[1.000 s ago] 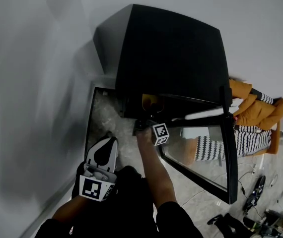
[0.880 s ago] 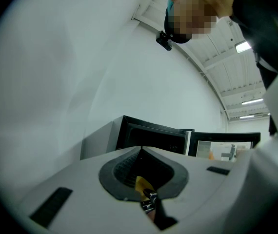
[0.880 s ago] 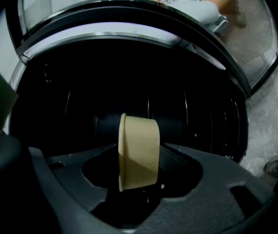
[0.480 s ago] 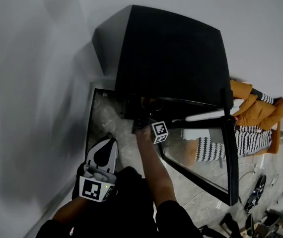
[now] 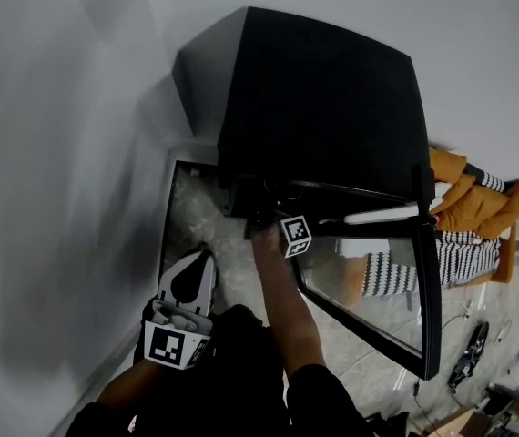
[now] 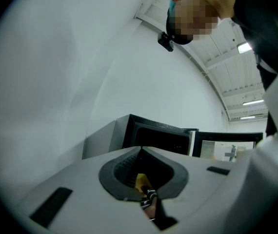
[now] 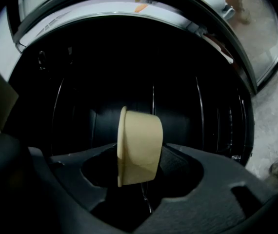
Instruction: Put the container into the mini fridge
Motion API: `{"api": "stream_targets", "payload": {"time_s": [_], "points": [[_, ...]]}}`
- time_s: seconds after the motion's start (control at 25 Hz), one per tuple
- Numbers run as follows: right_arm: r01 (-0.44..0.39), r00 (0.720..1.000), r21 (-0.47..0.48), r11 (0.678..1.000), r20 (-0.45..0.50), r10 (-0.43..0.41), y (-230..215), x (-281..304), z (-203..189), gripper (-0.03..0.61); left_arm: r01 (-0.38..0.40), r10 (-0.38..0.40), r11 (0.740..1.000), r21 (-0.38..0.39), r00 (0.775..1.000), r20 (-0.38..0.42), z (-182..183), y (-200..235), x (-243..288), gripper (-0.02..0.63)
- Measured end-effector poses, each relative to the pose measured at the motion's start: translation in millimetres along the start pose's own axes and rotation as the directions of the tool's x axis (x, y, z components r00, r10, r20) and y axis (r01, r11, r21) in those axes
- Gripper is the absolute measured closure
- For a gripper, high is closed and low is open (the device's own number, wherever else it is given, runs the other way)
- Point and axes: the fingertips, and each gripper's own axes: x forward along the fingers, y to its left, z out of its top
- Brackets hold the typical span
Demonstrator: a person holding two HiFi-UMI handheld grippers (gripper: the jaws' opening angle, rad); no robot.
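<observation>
The black mini fridge stands against the wall with its glass door swung open to the right. My right gripper reaches into the dark opening, and only its marker cube and the arm show in the head view. In the right gripper view the right gripper is shut on a cream container, which lies on its side with its rim to the left, in front of wire shelves. My left gripper hangs low at the left, away from the fridge, shut and holding nothing.
A grey wall runs close along the left. An orange jacket and a striped garment lie beyond the open door. Cables and small items litter the marble floor at the lower right. The fridge front also shows in the left gripper view.
My right gripper has pushed a little deeper into the fridge. The yellow container that showed at the opening is now hidden inside. The left gripper has stayed put.
</observation>
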Motion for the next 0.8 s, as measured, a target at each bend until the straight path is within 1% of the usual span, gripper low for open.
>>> {"api": "stream_targets", "payload": {"time_s": [0.24, 0.36, 0.44, 0.52, 0.64, 0.72, 0.8], "points": [[-0.002, 1.000, -0.014, 1.000, -0.007, 0.002, 0, 10, 2, 0.376, -0.004, 0.004, 1.000, 0.022, 1.000, 0.013, 12, 3, 3, 0.607], [-0.010, 1.000, -0.017, 1.000, -0.004, 0.009, 1, 15, 6, 0.364, 0.002, -0.002, 1.000, 0.012, 1.000, 0.003, 4, 2, 1, 0.607], [-0.013, 1.000, -0.014, 1.000, -0.010, 0.013, 1, 18, 8, 0.359, -0.001, 0.001, 1.000, 0.019, 1.000, 0.012, 12, 2, 3, 0.606], [-0.015, 0.999, -0.009, 1.000, -0.030, 0.014, -2, 19, 7, 0.341, 0.005, -0.006, 1.000, 0.024, 1.000, 0.023, 19, 0, 7, 0.607], [-0.022, 0.998, -0.005, 1.000, -0.062, 0.021, 1, 22, 5, 0.313, 0.004, -0.004, 1.000, 0.018, 1.000, 0.028, 13, -1, 5, 0.607], [-0.028, 0.997, -0.005, 1.000, -0.077, 0.027, 8, 23, 3, 0.307, 0.006, -0.007, 1.000, 0.016, 1.000, 0.022, 10, -2, 5, 0.607], [-0.031, 0.996, -0.013, 0.999, -0.084, 0.030, 3, 27, 7, 0.304, 0.008, -0.008, 1.000, 0.016, 1.000, -0.004, 3, -2, 2, 0.607]]}}
